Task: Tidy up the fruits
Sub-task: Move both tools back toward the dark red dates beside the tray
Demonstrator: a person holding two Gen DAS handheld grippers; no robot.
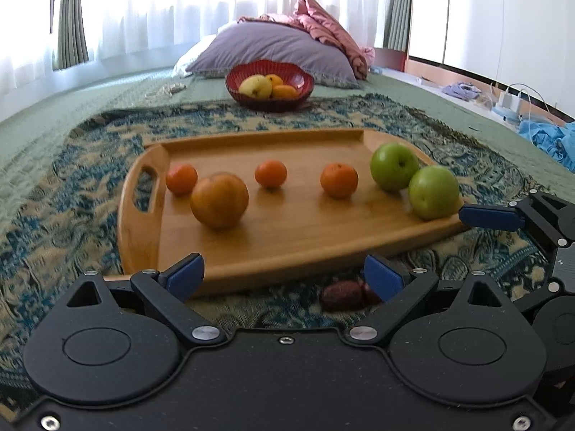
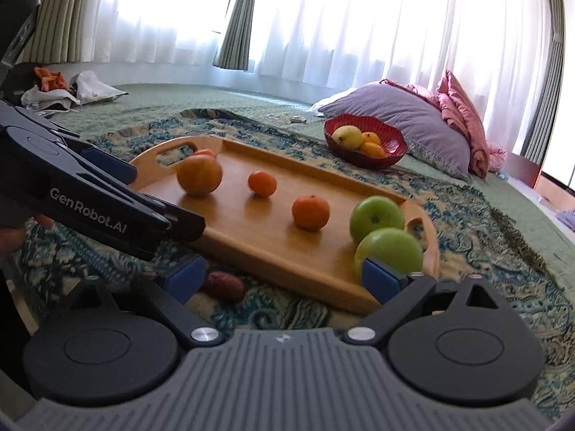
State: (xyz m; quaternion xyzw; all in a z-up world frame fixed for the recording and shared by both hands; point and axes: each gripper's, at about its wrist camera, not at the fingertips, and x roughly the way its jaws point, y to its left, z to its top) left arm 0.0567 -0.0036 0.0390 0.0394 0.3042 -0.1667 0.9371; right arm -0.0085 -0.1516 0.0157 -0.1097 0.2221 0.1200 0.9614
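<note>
A wooden tray point(image 1: 287, 237) point(image 2: 251, 237) lies on a patterned blanket. On it sit two green apples point(image 1: 433, 192) point(image 2: 390, 251), a large orange fruit point(image 1: 219, 201) point(image 2: 198, 174) and three small tangerines point(image 1: 339, 180) point(image 2: 311, 212). A red bowl point(image 1: 269, 88) point(image 2: 364, 142) behind the tray holds a yellow fruit and oranges. A dark red fruit point(image 1: 341, 296) point(image 2: 222, 285) lies on the blanket in front of the tray. My left gripper point(image 1: 284, 276) is open and empty at the tray's near edge. My right gripper point(image 2: 284, 276) is open and empty near the closer green apple.
A purple pillow point(image 1: 276, 50) and pink bedding point(image 1: 323, 25) lie behind the bowl. Chargers and cables point(image 1: 510, 102) and blue cloth point(image 1: 553, 140) are at the right. Clothes and a bag point(image 2: 64, 89) lie at the far left of the bed.
</note>
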